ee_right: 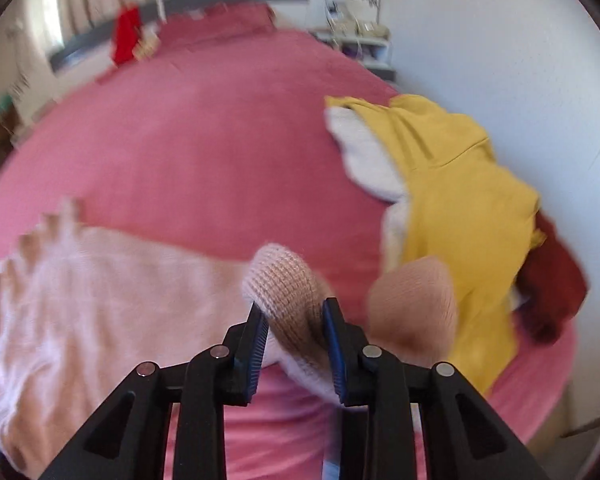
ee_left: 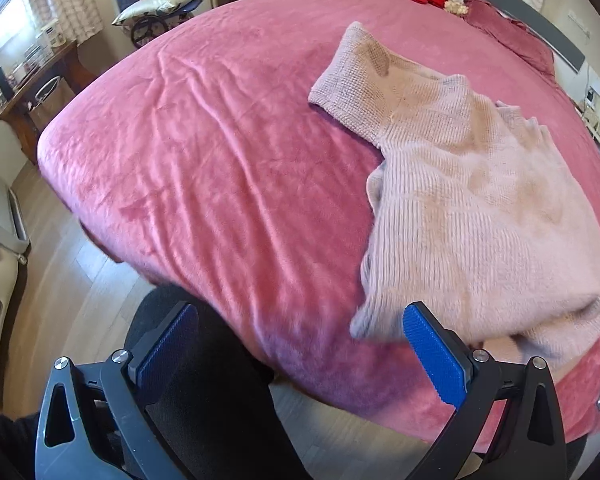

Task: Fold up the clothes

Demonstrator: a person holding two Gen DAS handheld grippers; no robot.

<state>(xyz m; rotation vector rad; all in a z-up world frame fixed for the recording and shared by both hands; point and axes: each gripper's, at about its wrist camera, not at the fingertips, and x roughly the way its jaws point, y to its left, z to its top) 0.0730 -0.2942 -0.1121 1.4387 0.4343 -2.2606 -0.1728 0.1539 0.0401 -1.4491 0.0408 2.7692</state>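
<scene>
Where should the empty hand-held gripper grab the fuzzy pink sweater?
Probably the loose bottom corner of the pink sweater, nearest the left hand-held gripper. It lies flat near the edge of the bed, just beyond the open fingers, so come in low from the bed's near edge. The right hand-held gripper already pinches a sleeve.

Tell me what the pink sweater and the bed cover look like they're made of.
Pink sweater: looks like a soft knit, probably wool or acrylic; ribbed rows and a waffle-textured sleeve show, with a slightly fuzzy surface. Bed cover: seems to be plush fleece or velvet-like fabric; it has a soft sheen and brushed creases.
</scene>
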